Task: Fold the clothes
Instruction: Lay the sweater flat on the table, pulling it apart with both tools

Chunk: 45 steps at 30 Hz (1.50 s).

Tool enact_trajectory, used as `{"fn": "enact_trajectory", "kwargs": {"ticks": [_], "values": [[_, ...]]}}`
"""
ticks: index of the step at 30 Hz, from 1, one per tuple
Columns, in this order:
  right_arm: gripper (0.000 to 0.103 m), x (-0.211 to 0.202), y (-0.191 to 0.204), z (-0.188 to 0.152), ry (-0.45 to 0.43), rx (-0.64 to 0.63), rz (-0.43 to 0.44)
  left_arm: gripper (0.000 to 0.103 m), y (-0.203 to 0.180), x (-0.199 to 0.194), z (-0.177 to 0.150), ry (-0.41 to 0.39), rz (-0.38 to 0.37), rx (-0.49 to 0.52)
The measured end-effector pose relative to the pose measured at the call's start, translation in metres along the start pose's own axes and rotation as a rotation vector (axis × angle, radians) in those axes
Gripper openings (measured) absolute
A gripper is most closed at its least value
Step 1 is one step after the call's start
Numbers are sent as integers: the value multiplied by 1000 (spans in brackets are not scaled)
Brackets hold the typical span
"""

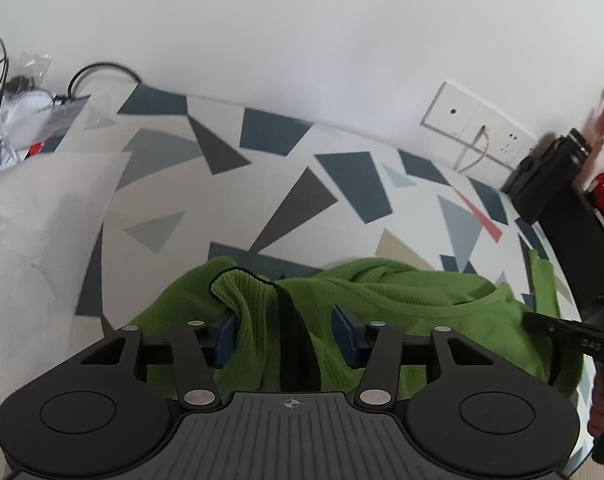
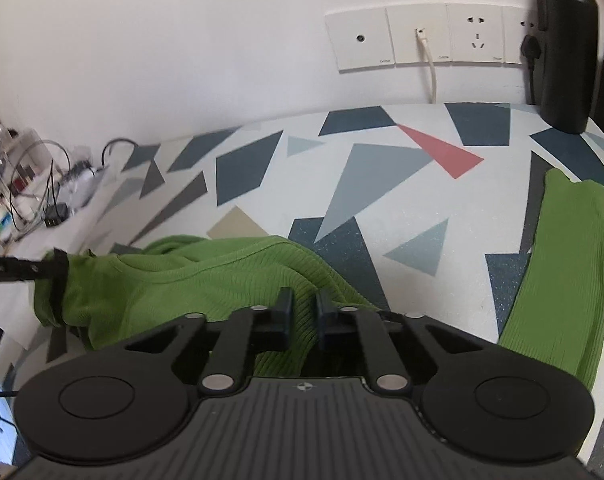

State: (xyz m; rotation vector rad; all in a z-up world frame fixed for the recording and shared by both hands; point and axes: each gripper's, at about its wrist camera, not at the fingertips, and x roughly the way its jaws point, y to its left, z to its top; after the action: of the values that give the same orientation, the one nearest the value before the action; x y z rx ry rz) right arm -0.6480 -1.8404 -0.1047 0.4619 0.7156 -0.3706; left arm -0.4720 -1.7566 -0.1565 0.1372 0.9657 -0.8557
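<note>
One ribbed green garment [image 2: 206,280], seemingly knit, crumpled.

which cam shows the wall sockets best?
Right wrist view. The wall sockets sit near the top, facing the camera, with all the plates, a white cable and a black plug clearly visible. In the left wrist view the same sockets are smaller, skewed toward the right edge and partly blocked by a black object.

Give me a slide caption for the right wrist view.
Right gripper pinches a green ribbed knit garment on the geometric-patterned table.
</note>
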Motion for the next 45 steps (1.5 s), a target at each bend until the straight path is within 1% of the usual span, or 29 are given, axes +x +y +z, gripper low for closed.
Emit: {"fn": "enact_trajectory", "kwargs": {"ticks": [2,5,10,12,15,18,20,23,24,27,29,31,33,37,38,39,40,43,45], "values": [[8,-3,-2,-2,-11,11,6,22,3,2,-1,5,2,-20],[6,-5,-5,-3,-20,24,18,14,1,1,-1,-2,12,-28],[5,-1,-10,-3,-23,33,37,12,-7,-2,-2,-14,34,-2],[5,-2,-9,-4,-27,33,31,10,-9,-4,-2,-26,24,9],[4,-10,-2,-5,-53,28,8,9,-10,-12,-1,-68,-1,28],[4,-24,10,-7,-89,16,-21,8,-9,-29,3,-144,-37,81],[4,-36,20,-11,-112,-4,-32,8,-6,-44,0,-195,-71,147],[4,-46,37,-32,-98,-64,-51,8,1,-59,-16,-215,-109,253],[4,-49,42,-40,-91,-86,-57,8,3,-62,-24,-208,-119,284],[4,-57,58,-64,-63,-143,-76,8,12,-61,-53,-137,-140,355],[4,-57,64,-83,-22,-147,-88,8,18,-57,-70,-86,-148,367],[4,-56,69,-101,18,-149,-100,8,26,-52,-82,-40,-158,354],[4,-54,73,-114,47,-154,-119,10,33,-44,-90,4,-165,320],[4,-50,75,-127,79,-149,-133,13,43,-33,-95,60,-174,277],[4,-50,76,-128,86,-150,-135,20,46,-31,-95,71,-175,271],[4,-52,76,-127,91,-154,-134,26,46,-31,-95,71,-175,277],[5,-54,77,-126,92,-155,-134,29,47,-33,-95,68,-173,286],[10,-68,77,-119,70,-146,-130,30,47,-53,-93,1,-179,324],[12,-82,74,-111,25,-109,-119,31,44,-67,-89,-44,-193,345]]}}
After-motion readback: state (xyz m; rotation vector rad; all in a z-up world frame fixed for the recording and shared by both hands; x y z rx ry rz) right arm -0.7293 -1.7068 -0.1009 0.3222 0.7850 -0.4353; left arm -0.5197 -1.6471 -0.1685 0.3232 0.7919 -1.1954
